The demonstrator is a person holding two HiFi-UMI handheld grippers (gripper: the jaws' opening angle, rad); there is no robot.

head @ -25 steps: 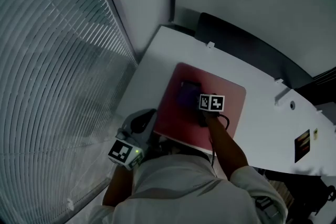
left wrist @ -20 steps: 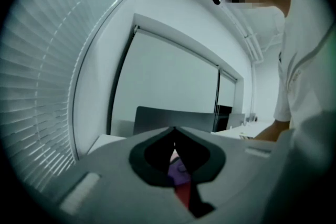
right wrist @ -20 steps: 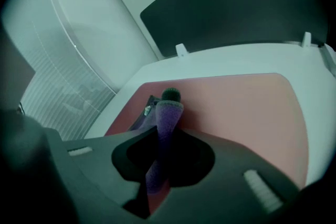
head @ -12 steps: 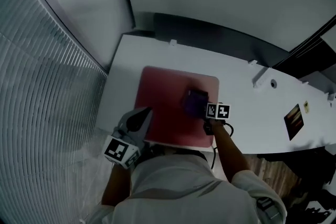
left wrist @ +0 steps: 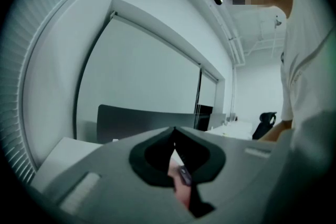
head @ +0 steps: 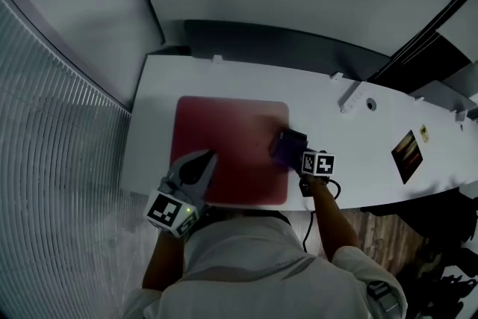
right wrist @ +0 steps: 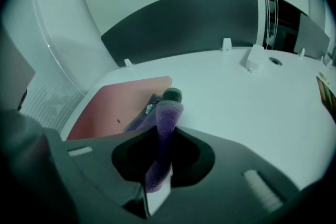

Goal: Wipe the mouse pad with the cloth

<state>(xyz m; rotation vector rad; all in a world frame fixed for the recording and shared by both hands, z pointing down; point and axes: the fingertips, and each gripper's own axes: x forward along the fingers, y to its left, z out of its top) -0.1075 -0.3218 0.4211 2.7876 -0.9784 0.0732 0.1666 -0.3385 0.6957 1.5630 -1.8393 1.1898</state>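
An office: a long white tabletop [head: 358, 146] with a dark divider panel [head: 284, 41] along its far edge, slatted blinds [head: 52, 160] at left, and a black swivel chair [left wrist: 266, 120] far off.

Purple fuzzy cloth [head: 286, 147] on rt edge of red square mouse pad [head: 224, 134], at R gripper [head: 298, 158] tip. L gripper [head: 203, 163] at pad's near-left corner.

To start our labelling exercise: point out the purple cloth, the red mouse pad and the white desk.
Purple fleecy cloth [right wrist: 167, 115]: right gripper view, on the fold between the jaws.
Red square mouse pad [head: 224, 134]: head view, its bare middle.
White desk [head: 224, 78]: head view, bare strip behind the pad.
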